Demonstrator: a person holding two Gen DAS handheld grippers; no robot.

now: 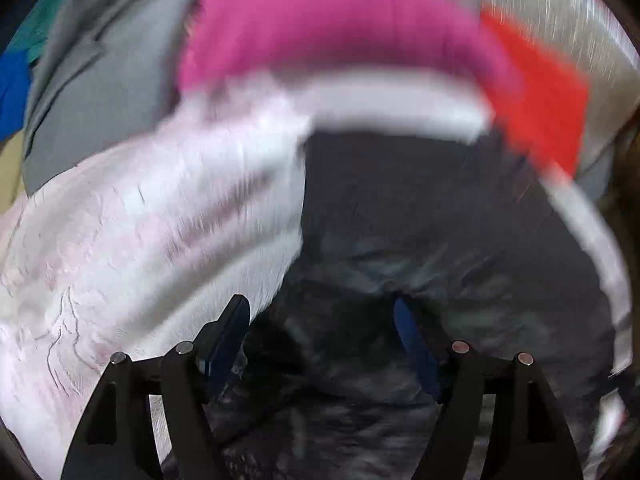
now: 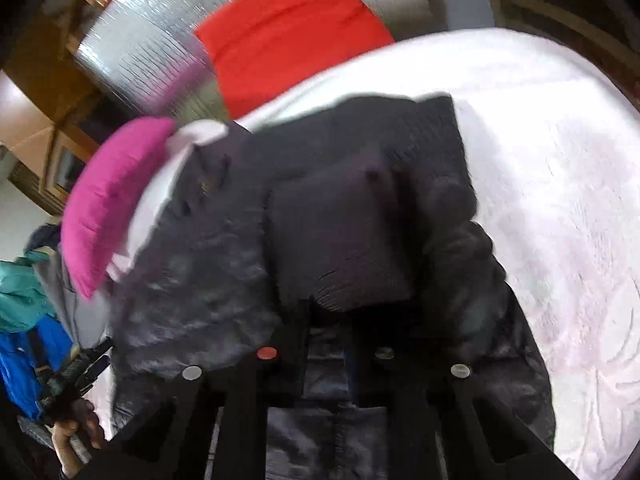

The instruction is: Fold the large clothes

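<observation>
both wrist views angled down, close over dark jacket (image 1: 400, 208), shared

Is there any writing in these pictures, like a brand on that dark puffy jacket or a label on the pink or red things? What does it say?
None can be read.
Dark puffer jacket: no logo or label shows on it; a small yellowish mark near its left side is too blurred to tell.
Pink cushion and red cloth: plain, with no text.
White bedspread: only an embossed pattern, no words.
</observation>
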